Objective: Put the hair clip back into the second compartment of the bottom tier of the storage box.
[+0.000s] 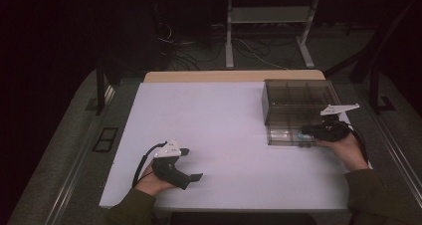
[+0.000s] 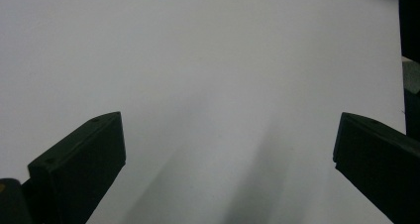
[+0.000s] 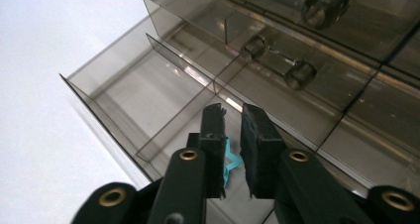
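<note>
A smoky see-through drawer cabinet [image 1: 297, 101] stands at the right of the white table [image 1: 214, 115]. Its lowest drawer [image 1: 282, 136] is pulled out; the right gripper view shows the drawer [image 3: 143, 92] with thin dividers inside. My right gripper [image 1: 305, 134] hangs over the drawer's front. In its own view the right gripper [image 3: 233, 112] is shut on a small light-blue piece [image 3: 231, 160], mostly hidden between the jaws. My left gripper [image 1: 191, 164] rests near the table's front left, open. Its own view has the left gripper [image 2: 230, 130] spread wide over bare white tabletop.
Round knobs [image 3: 299, 75] sit on the shut drawer fronts above the open one. Beyond the table's far wooden edge [image 1: 234, 76] are metal stand legs [image 1: 229, 46] and cables on a dark floor. The table's right edge lies close to the cabinet.
</note>
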A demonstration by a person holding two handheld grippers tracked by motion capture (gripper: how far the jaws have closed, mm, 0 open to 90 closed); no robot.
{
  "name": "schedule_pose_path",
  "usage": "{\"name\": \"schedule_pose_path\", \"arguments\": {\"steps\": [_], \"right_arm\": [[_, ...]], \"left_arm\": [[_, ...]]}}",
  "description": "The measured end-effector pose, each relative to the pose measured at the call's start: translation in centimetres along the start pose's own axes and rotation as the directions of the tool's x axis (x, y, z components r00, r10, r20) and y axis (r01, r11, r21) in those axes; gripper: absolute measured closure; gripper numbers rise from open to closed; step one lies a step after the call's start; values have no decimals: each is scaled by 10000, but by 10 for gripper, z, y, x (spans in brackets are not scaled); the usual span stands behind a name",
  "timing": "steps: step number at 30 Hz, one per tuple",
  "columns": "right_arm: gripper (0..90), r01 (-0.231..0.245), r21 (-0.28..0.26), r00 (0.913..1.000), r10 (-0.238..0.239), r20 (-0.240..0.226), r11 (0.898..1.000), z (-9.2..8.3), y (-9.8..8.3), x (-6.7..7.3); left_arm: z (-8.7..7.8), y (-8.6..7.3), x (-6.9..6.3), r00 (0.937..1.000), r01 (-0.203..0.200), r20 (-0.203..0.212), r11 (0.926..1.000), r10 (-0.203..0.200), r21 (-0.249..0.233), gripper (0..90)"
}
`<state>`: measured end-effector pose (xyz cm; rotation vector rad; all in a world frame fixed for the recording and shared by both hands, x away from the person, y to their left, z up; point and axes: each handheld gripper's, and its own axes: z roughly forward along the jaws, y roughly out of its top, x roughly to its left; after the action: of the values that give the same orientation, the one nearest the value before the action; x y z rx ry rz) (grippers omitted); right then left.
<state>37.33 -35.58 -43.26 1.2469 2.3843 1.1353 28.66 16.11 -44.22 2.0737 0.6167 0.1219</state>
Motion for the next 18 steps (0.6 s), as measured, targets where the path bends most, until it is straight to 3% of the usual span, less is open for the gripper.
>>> {"name": "schedule_pose_path", "arguments": {"steps": [8, 18], "right_arm": [[619, -209, -503, 9994, 195, -285, 9985, -7, 3, 3], [417, -126, -722, 9997, 111, -206, 9973, -7, 7, 15]], "left_arm": [[0, 0, 0, 10000, 29, -3, 10000, -29, -14, 0], [-1, 0, 1, 10000, 63, -65, 10000, -63, -76, 0]]}}
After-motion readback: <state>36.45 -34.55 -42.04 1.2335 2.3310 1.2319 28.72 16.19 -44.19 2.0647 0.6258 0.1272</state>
